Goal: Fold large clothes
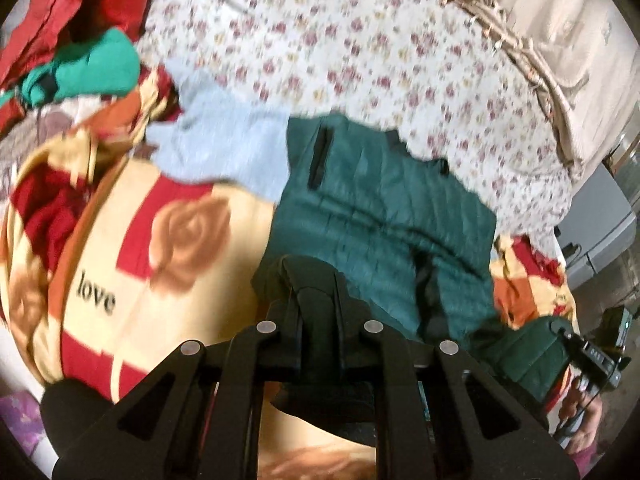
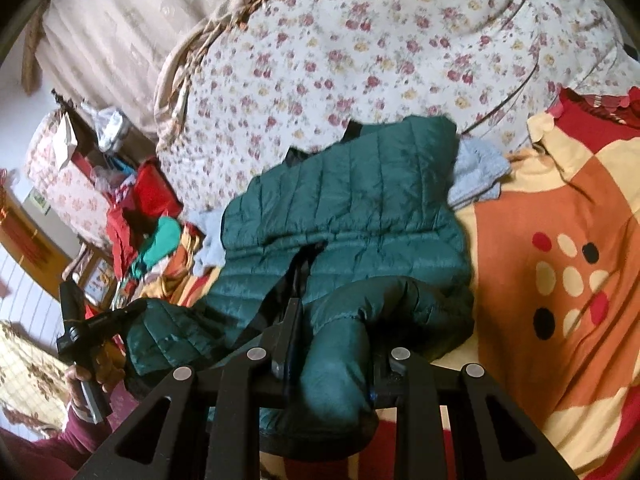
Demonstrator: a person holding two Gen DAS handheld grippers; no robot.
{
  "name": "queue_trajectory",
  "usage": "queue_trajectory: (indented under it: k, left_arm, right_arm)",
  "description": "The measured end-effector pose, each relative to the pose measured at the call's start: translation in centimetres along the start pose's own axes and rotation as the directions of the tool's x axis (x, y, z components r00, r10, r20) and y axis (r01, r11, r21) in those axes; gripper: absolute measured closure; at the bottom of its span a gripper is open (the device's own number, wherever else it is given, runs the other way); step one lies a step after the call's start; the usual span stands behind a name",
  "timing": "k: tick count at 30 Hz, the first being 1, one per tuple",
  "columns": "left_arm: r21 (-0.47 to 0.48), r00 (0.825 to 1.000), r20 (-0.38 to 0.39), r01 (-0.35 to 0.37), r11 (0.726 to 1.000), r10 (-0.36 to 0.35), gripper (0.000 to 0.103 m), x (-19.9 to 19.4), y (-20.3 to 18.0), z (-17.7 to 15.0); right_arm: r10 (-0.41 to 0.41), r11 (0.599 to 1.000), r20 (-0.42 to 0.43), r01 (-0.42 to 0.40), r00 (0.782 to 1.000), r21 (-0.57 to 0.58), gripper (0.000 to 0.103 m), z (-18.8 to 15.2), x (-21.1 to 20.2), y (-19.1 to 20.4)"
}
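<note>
Right wrist view: right tool (image 2: pixel 332 344) pinching green jacket (image 2: pixel 352 208) sleeve; left tool (image 1: pixel 316 300) clamping hem, presumably for folding.

Bed (image 2: pixel 560 320) covered near the camera by a blanket (image 1: pixel 168 248) in cream, red and orange with rose prints and the word "love". Beyond it, a white quilt (image 1: pixel 340 40) with small flowers. Spread across blanket and quilt: a quilted green jacket (image 2: pixel 360 200). Half under its far edge, a pale blue cloth (image 1: pixel 224 148). At the left end, heaped red clothes (image 1: pixel 60 8) and a bright green garment (image 1: pixel 100 64).
</note>
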State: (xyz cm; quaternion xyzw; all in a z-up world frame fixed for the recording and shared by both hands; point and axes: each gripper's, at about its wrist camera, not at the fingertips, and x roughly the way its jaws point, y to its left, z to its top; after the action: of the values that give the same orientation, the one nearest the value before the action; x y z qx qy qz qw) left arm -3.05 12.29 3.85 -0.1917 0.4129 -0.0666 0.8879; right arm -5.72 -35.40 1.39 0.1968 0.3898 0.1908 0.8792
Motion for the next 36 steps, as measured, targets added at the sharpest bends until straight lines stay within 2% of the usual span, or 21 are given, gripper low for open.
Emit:
queue_trajectory:
  k: [9,20,28,33,36]
  left_arm:
    - [0.012,0.993,0.099,-0.071,0.997,0.07,0.092,1.3,-2.4,3.9]
    - [0.01,0.98,0.163,-0.117,0.993,0.114,0.092,3.4,-4.4,7.8]
    - [-0.014,0.971,0.18,-0.159,0.987,0.158,0.092,5.9,-5.1,10.3]
    - [-0.017,0.962,0.191,-0.197,0.98,0.197,0.092,7.7,-5.5,12.2]
    - [-0.021,0.958,0.186,-0.219,0.975,0.219,0.092,9.4,-5.8,13.6]
  right_arm:
    - [-0.029,1.0,0.061,0.028,0.998,0.014,0.079,3.5,0.6,-1.0]
    - [-0.085,0.996,0.098,0.086,0.991,0.003,0.08,7.8,2.6,-2.1]
    - [-0.142,0.989,0.09,0.144,0.986,-0.016,0.08,10.8,4.6,-2.6]
    - [-0.218,0.972,0.116,0.226,0.969,-0.063,0.08,13.0,6.3,-2.5]
    - [-0.226,0.971,0.118,0.233,0.967,-0.049,0.08,14.4,7.6,-3.1]
